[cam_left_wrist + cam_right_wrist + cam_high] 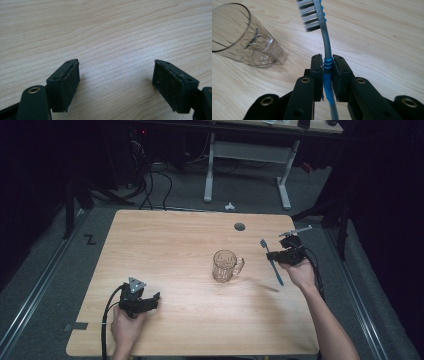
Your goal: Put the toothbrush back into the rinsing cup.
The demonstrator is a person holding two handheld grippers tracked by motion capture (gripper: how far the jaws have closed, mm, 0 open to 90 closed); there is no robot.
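Note:
A clear glass mug [226, 265] with a handle stands upright near the middle of the wooden table [165, 245]; it also appears in the right gripper view as the mug [242, 40] at the upper left. My right gripper [281, 255], held above the table to the right of the mug, is shut on a blue and grey toothbrush [271, 262]. The toothbrush [325, 47] is clamped at its blue grip, bristles pointing away from the camera. My left gripper [150, 301] rests low at the table's front left, jaws wide apart over bare wood [115, 82], holding nothing.
A dark round cable hole [239, 226] sits in the table near its far edge. Beyond the table stands a white desk frame [247, 155] with cables on the grey floor. The table edges lie close to both hands.

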